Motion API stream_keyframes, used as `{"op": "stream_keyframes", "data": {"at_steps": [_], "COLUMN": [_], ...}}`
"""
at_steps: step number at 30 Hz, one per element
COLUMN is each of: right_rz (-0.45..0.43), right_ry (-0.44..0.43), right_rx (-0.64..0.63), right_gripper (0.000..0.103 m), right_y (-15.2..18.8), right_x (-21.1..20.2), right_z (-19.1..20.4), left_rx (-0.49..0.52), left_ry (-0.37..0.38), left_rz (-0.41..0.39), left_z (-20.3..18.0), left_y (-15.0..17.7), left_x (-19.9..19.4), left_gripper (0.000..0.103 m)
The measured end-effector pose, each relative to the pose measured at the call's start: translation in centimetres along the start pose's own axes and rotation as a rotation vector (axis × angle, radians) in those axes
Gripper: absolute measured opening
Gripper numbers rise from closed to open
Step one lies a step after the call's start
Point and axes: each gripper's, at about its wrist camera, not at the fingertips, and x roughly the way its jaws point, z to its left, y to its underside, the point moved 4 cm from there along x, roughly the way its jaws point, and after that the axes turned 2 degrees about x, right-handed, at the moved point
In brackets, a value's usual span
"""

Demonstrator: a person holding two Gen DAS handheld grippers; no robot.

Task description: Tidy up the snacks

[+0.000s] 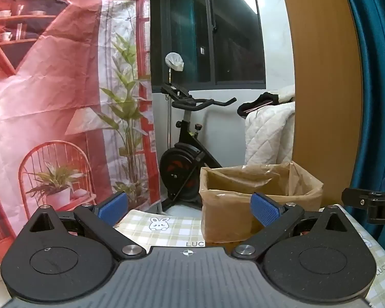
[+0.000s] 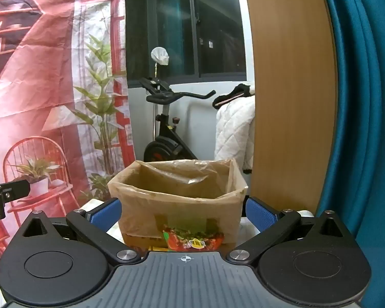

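Observation:
A cardboard box lined with a brown plastic bag (image 2: 177, 205) stands on the table straight ahead in the right wrist view, its top open. A red snack packet (image 2: 192, 238) lies against its near side, partly hidden by the gripper body. My right gripper (image 2: 183, 213) is open, blue pads wide apart on either side of the box, nothing pressed. In the left wrist view the same box (image 1: 259, 200) sits ahead and to the right. My left gripper (image 1: 190, 209) is open over the checked tablecloth (image 1: 166, 228) with nothing between its fingers.
A red printed backdrop (image 1: 64, 102) hangs at the left. An exercise bike (image 1: 187, 154) and a white quilt (image 1: 269, 133) stand behind the table. A wooden panel (image 2: 290, 89) and a teal curtain (image 2: 359, 102) rise at the right. The right gripper's edge (image 1: 372, 205) shows in the left wrist view.

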Motion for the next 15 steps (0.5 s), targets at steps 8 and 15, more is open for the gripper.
{"op": "stream_keyframes", "data": {"at_steps": [8, 15], "right_rz": [0.012, 0.008], "right_ry": [0.004, 0.004], "right_rx": [0.003, 0.008], "right_gripper": [0.103, 0.103], "right_y": [0.13, 0.26], "right_x": [-0.07, -0.08], "right_z": [-0.13, -0.36], "left_rx": [-0.008, -0.002], "left_ry": [-0.001, -0.009], "left_rz": [-0.012, -0.020], "left_z": [0.17, 0.23], "left_y": [-0.16, -0.15], "left_x": [-0.47, -0.35], "left_gripper": [0.102, 0.102]}}
